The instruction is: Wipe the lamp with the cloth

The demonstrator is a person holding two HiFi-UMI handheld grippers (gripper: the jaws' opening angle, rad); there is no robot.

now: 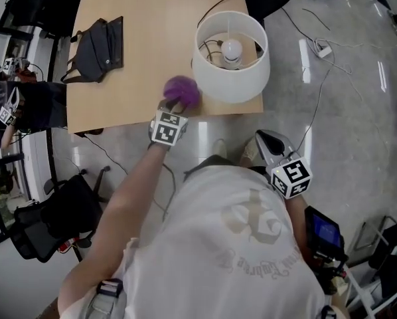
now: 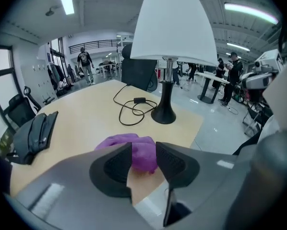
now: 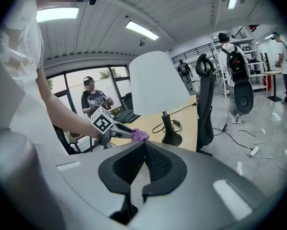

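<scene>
One crumpled purple cloth (image 2: pixel 120 142) sits inside the wide-parted left gripper (image 2: pixel 143 144); right gripper (image 3: pixel 145 143) pinched closed.

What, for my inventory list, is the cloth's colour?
The cloth is purple; clearest in the left gripper view.

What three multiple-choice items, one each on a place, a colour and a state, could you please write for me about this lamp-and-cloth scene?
1. Where is the purple cloth?
A. on the table, near the lamp
B. draped over the lamp
C. between the jaws of the right gripper

2. What colour is the lamp's shade?
A. black
B. white
C. purple

3. How do the right gripper's jaws stand?
A. wide apart
B. closed on the cloth
C. together, with nothing between them

Answers:
1 A, the head view shows it lying on the wood by the shade.
2 B, every view shows a white shade.
3 C, the right gripper view shows the jaws meeting with nothing in them.
</scene>
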